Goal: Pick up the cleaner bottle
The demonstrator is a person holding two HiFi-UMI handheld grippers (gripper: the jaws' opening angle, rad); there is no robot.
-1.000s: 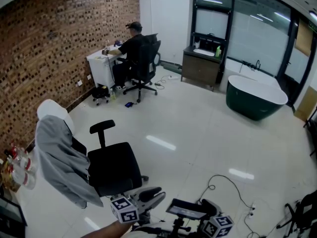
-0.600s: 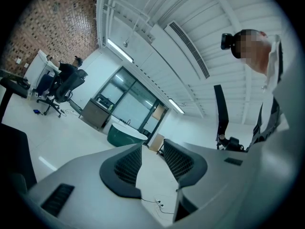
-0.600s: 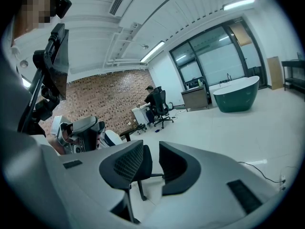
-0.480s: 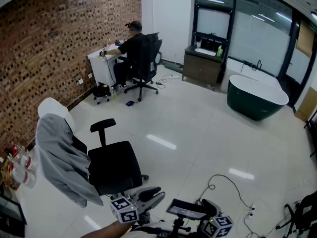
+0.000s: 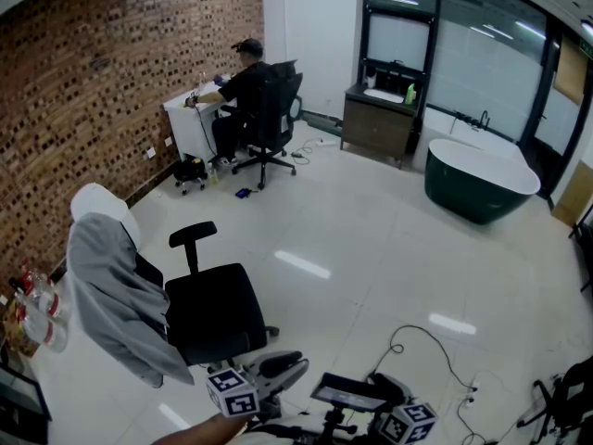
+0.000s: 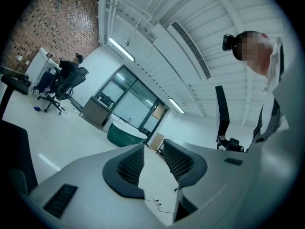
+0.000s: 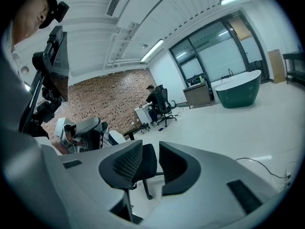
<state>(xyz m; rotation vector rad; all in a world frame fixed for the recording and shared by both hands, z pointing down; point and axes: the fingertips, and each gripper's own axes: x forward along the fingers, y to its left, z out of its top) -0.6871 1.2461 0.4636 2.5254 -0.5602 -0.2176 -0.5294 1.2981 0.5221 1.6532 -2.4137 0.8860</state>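
Green cleaner bottle (image 5: 409,95) on far vanity (image 5: 374,130), well apart from the jaws. Left gripper (image 6: 152,160) parted, empty; right gripper (image 7: 151,163) just opening wider, empty.

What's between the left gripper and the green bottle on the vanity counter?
Nothing visible. Bare floor runs from the open, empty left gripper to the vanity holding the green bottle. The black office chair sits left of that line, the loose cable right.
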